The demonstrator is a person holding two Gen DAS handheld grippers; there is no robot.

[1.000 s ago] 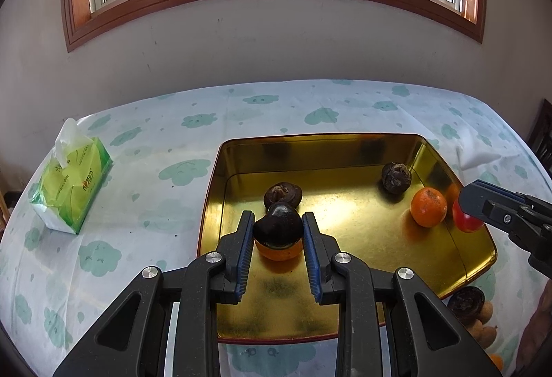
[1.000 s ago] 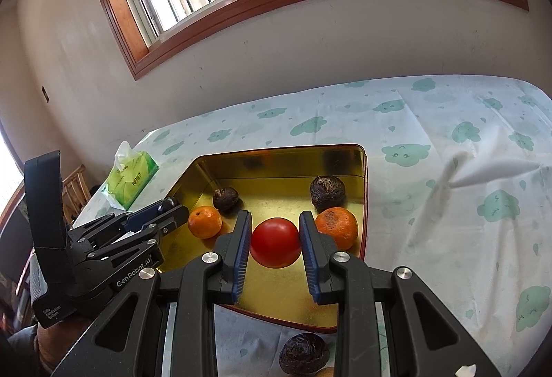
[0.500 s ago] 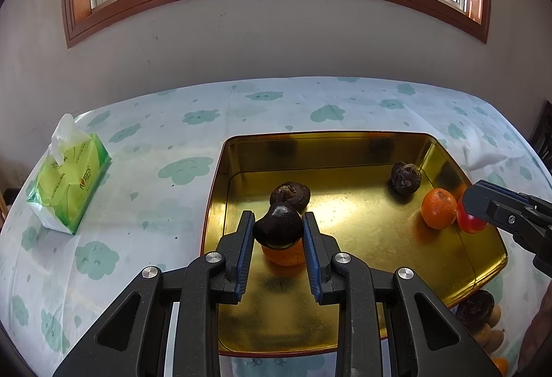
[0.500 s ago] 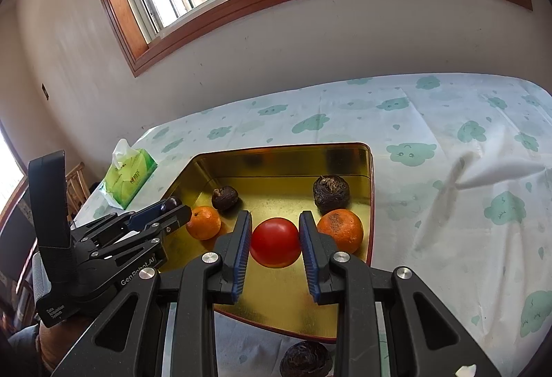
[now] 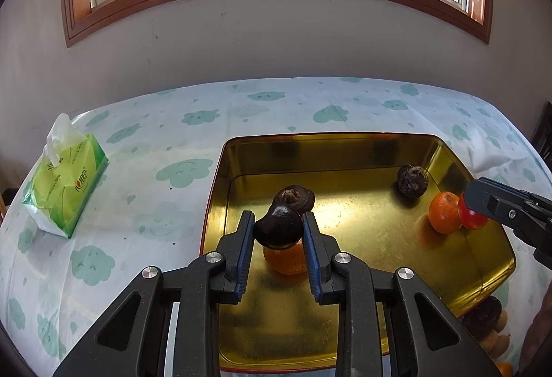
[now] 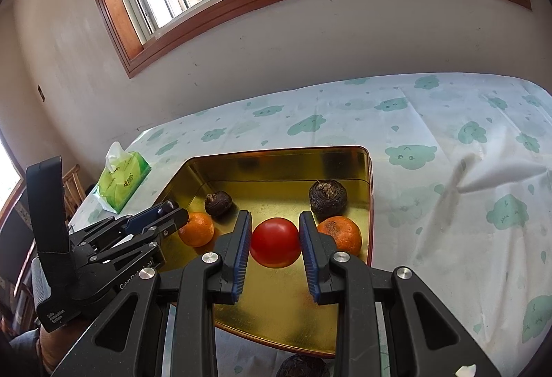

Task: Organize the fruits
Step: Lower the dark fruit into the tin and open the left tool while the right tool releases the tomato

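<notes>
Tongs (image 5: 278, 230) grip dark fruit (image 5: 278, 226); other tongs (image 6: 275, 240) grip tomato (image 6: 275, 241).

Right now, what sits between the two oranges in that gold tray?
In the right wrist view, a red tomato, clamped in the right gripper, between the oranges.

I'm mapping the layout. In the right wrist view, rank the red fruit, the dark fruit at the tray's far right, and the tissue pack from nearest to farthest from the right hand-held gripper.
1. Red fruit, between its pads.
2. Dark fruit, far right in tray.
3. Tissue pack, off the tray, far left.
</notes>
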